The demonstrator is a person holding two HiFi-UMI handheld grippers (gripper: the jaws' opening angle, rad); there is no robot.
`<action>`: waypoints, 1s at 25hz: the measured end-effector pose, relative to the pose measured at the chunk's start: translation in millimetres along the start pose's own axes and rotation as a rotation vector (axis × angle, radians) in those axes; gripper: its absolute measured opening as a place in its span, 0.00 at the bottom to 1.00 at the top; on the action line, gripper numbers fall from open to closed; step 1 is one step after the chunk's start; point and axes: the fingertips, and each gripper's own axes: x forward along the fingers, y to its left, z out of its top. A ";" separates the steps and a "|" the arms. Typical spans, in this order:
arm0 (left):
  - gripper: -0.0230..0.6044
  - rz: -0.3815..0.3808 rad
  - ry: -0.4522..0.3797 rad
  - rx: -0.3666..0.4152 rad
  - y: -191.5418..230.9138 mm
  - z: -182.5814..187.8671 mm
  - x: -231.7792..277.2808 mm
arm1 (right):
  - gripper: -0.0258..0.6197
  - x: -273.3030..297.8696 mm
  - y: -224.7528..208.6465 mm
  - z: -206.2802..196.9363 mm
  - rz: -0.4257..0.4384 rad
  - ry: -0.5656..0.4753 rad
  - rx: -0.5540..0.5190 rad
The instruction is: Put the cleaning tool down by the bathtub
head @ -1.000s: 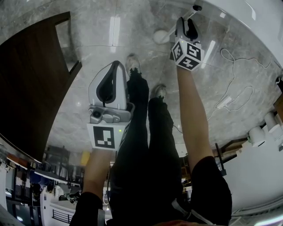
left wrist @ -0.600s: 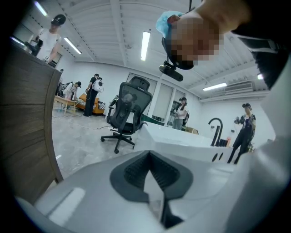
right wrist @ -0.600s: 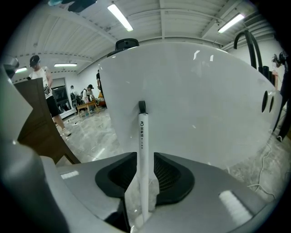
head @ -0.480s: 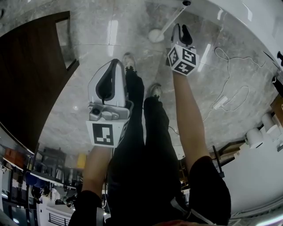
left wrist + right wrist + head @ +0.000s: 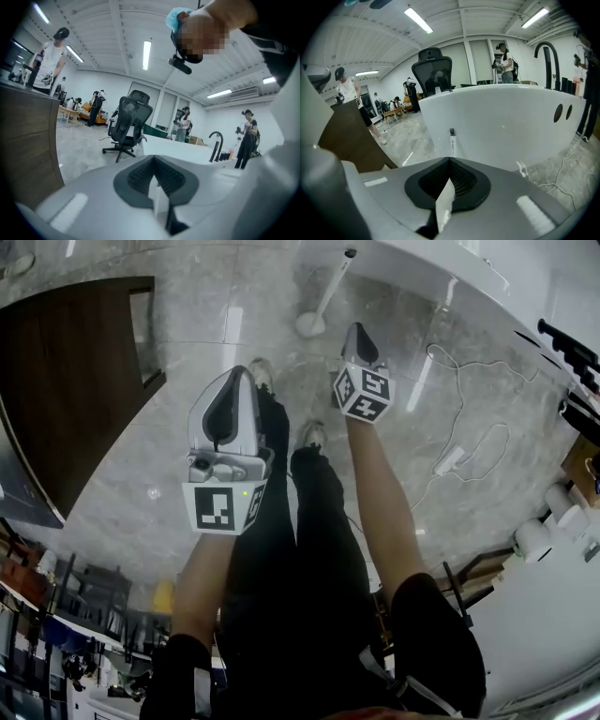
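The cleaning tool (image 5: 319,304) is a white long-handled brush. It stands on the grey floor with its handle leaning against the white bathtub (image 5: 422,268). In the right gripper view the cleaning tool's handle (image 5: 452,143) shows upright against the bathtub's wall (image 5: 501,126). My right gripper (image 5: 356,331) hangs a little to the right of the tool, apart from it, shut and empty. The right gripper's (image 5: 450,161) pads meet with nothing between them. My left gripper (image 5: 234,376) is held over the floor by the person's legs, also shut and empty, as the left gripper (image 5: 154,159) shows in its own view.
A white cable (image 5: 469,427) with a power strip (image 5: 448,460) lies on the floor right of the tool. A dark wooden cabinet (image 5: 66,381) stands at the left. The person's legs (image 5: 309,521) are below. A black tap (image 5: 544,51) rises over the tub's rim.
My right gripper has let go of the tool's handle, shut, and drawn back from it. The tool now leans on the bathtub by itself. The left gripper has barely moved.
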 end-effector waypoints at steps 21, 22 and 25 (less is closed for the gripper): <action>0.05 -0.105 -0.059 0.012 -176.8 149.9 -119.2 | 0.04 -288.3 8.8 127.2 0.078 -0.119 0.036; 0.05 -0.104 -0.062 0.009 -183.9 154.3 -129.8 | 0.04 -305.8 9.6 131.8 0.083 -0.132 0.037; 0.05 -0.096 -0.084 0.007 -208.0 169.5 -158.0 | 0.04 -356.3 7.9 147.0 0.105 -0.177 0.030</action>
